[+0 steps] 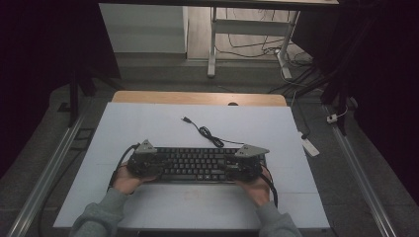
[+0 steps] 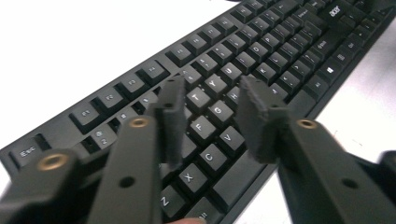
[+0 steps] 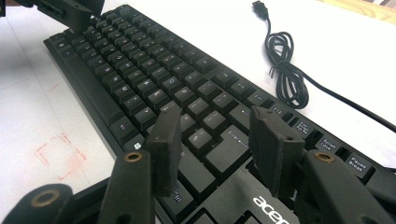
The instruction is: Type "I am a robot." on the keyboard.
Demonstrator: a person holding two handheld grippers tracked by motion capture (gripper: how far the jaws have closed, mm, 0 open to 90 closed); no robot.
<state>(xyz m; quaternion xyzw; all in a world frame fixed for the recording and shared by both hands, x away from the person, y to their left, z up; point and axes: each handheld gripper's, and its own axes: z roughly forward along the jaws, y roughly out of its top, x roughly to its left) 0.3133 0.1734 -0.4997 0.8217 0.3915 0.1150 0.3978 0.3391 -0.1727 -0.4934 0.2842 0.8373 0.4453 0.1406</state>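
A black keyboard (image 1: 197,164) lies across the white board, and its cable (image 1: 207,132) is bundled behind it with the USB plug (image 1: 186,119) lying free. My left gripper (image 1: 148,165) hovers over the keyboard's left end. In the left gripper view this gripper (image 2: 212,93) stands open above the letter keys (image 2: 261,51), with nothing between its pads. My right gripper (image 1: 242,168) is over the keyboard's right end. In the right gripper view it (image 3: 215,121) is open above the keys near Enter (image 3: 140,70). The coiled cable (image 3: 285,65) lies beyond.
The white board (image 1: 148,123) covers a wooden table (image 1: 197,98). A faint red square mark (image 3: 58,154) is on the board in front of the keyboard. Metal rails (image 1: 49,168) run along both sides. A desk frame (image 1: 212,44) and floor cables stand beyond the table.
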